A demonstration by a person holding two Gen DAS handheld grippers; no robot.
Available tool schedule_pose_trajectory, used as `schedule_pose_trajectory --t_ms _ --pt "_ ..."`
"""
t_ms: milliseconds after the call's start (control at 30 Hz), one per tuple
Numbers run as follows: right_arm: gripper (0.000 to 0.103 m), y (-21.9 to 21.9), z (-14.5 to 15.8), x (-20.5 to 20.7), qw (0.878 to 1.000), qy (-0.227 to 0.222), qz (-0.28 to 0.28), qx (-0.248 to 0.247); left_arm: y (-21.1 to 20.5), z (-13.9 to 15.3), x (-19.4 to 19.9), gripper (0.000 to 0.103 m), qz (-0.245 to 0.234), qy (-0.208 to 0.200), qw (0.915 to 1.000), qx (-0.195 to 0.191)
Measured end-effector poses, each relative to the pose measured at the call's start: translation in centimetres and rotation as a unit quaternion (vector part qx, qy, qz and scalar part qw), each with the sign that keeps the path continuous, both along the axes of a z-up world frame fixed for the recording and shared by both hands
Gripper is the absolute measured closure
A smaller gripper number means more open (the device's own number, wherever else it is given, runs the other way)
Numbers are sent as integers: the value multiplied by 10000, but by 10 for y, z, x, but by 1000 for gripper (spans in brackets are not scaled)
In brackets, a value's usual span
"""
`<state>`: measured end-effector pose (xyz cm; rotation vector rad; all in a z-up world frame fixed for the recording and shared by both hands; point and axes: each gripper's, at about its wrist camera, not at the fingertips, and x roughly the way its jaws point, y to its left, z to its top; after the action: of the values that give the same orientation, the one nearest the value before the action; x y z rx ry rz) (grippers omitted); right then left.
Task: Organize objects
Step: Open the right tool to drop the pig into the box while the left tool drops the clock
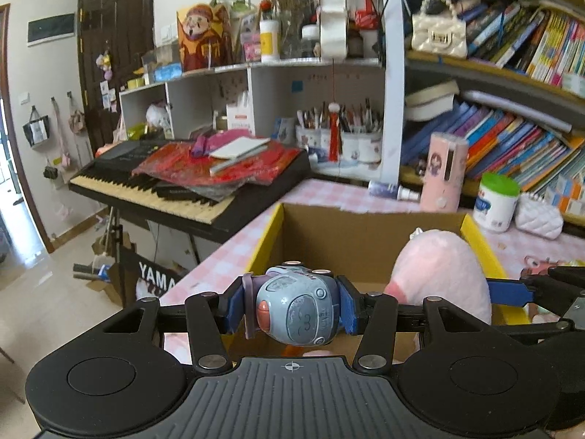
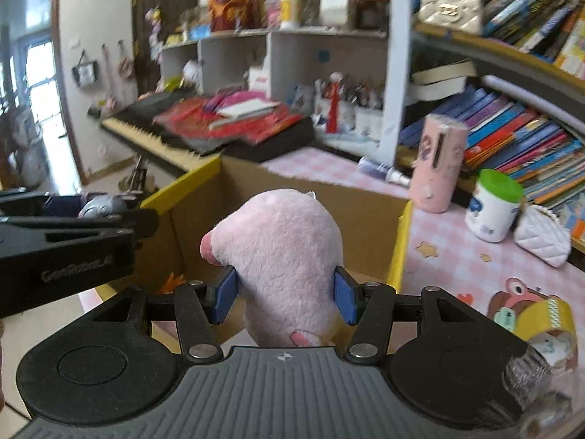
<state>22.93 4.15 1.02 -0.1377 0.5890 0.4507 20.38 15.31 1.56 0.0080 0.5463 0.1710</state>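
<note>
Black hand-held gripper [image 1: 290, 307], blue pads [image 1: 236, 305]

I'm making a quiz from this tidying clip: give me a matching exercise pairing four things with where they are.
Things:
1. blue toy
2. pink plush
3. tape roll
4. green-lidded jar

Places:
A. on the tablecloth beside the right gripper
B. between the left gripper's pads
C. standing by the white quilted purse
D. between the right gripper's pads

Pairs: 1-B, 2-D, 3-A, 4-C

Materials, both wrist views
Pink plush toy [image 2: 281, 267]: fuzzy cloth. Blue toy [image 1: 301, 307]: glossy plastic. Cardboard box [image 1: 365, 234]: matt, rough. Table [image 2: 468, 270]: smooth checked cover.
</note>
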Motion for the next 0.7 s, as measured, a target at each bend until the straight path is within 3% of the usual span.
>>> schedule_pose_trajectory --t_ms 233,700 --pt "49 1 -23 18 9987 368 290 -177 -5 -15 15 54 55 269 9995 137" --pt "47 -11 -24 35 9921 300 1205 -178 -14 -31 29 54 152 568 9982 74"
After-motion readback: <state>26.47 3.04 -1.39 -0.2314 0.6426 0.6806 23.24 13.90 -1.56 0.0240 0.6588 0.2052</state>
